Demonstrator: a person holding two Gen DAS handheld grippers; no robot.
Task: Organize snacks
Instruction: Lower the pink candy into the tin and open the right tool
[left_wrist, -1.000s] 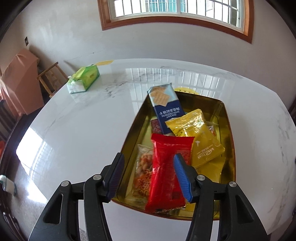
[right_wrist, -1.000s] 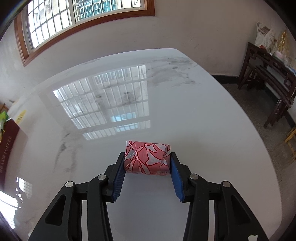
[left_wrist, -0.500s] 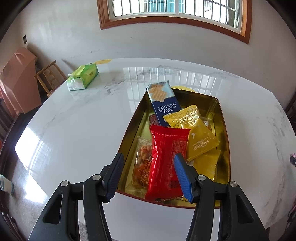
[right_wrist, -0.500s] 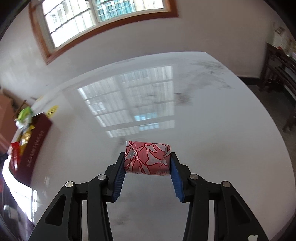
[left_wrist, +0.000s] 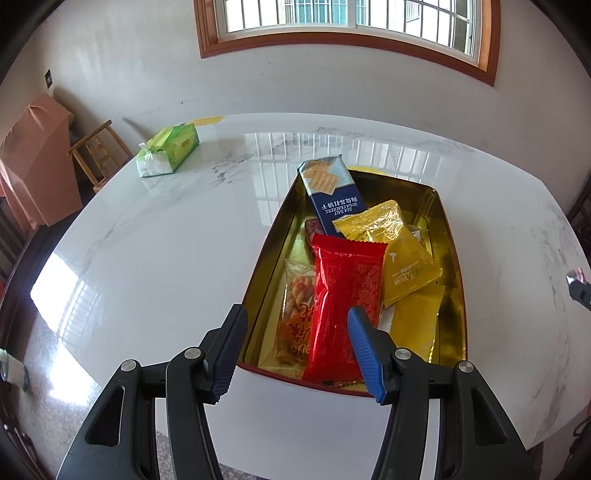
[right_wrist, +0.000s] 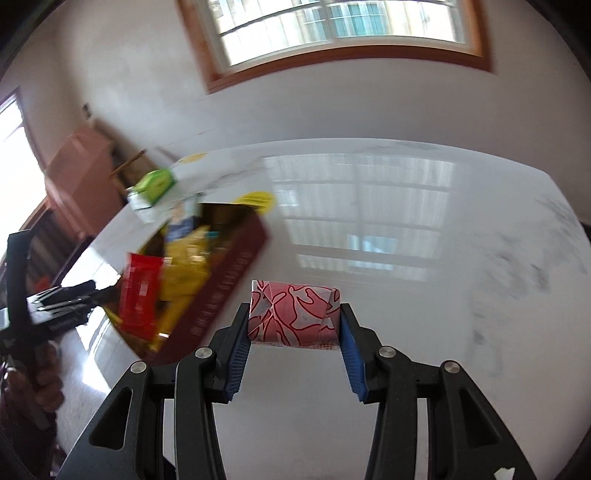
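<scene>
A gold-lined tin box (left_wrist: 452, 258) with a dark red outside (right_wrist: 229, 284) sits on the white marble table. In it lie a red packet (left_wrist: 343, 295), yellow packets (left_wrist: 402, 258), a blue cracker pack (left_wrist: 332, 192) and a clear snack bag (left_wrist: 295, 299). My left gripper (left_wrist: 295, 347) is open and empty just above the box's near edge. My right gripper (right_wrist: 293, 332) is shut on a pink and red patterned packet (right_wrist: 291, 314), held above the table to the right of the box.
A green tissue pack (left_wrist: 170, 147) lies at the table's far left. A yellow sticker (right_wrist: 258, 201) lies behind the box. A wooden stool (left_wrist: 99, 151) and a covered cabinet (left_wrist: 33, 158) stand beyond the left edge. The left gripper also shows in the right wrist view (right_wrist: 59, 299).
My right gripper swung left with the patterned packet, bringing the box into its view. My left gripper stayed open and drew back slightly from the box.
</scene>
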